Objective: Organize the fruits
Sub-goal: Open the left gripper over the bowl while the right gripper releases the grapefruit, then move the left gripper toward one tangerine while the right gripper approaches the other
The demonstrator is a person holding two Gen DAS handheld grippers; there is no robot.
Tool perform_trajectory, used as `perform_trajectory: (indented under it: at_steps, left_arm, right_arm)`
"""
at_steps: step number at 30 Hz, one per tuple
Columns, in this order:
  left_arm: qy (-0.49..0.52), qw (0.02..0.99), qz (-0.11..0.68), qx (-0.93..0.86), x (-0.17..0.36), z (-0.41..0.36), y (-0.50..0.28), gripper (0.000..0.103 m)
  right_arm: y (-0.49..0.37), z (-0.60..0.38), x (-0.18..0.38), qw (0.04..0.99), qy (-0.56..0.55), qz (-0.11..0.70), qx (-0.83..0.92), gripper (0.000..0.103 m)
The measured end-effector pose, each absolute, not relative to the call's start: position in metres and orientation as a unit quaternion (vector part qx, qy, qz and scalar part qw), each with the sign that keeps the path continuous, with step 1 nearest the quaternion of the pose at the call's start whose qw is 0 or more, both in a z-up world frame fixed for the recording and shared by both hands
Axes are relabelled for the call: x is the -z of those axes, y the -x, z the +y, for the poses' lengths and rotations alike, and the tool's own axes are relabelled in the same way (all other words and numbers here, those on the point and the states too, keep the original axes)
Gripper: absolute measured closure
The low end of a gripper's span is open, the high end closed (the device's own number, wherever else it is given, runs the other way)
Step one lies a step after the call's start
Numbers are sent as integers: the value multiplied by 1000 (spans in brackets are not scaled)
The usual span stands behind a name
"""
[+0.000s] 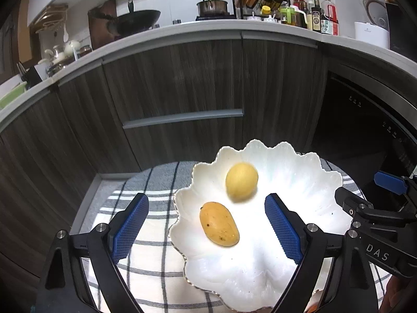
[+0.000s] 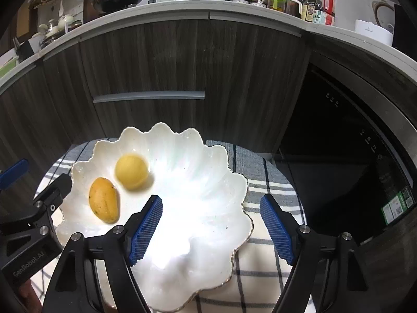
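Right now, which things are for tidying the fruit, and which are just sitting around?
For the job:
- mango
- round yellow fruit
- white scalloped dish holding both
- left gripper, open
- right gripper, open

Just lying about:
- checked cloth under the dish
- wok
- saucepan
- sauce bottles

Checked cloth beneath the fingers, dark wood cabinets beyond them, wok, saucepan and sauce bottles far above on the tabletop
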State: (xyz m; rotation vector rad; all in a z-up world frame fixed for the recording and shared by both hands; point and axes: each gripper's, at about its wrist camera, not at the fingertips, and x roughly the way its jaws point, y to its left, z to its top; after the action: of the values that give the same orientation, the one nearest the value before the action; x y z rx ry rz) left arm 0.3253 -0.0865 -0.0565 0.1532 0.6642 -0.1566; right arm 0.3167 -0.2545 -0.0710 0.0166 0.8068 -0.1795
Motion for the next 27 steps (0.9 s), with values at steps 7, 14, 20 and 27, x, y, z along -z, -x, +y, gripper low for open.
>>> perform_trajectory:
  at_steps: [7,14,20,27]
  left_arm:
    - [-68,945,310,72,32,-79,-304,11]
    - [-61,951,297,67,9,-68,-274,9]
    - [-61,954,288,62,-2,-60,-250,9]
    - [-58,953,291,56,-2,-50,-228,8]
  right_arm:
    - [-296,-251,48,922,-17,377,92,25]
    - [-269,-243,21,928,-20,360,96,25]
    - [-244,-234,6,933,-20,348,95,25]
    - [-222,-226,2,934,-15,344,93,25]
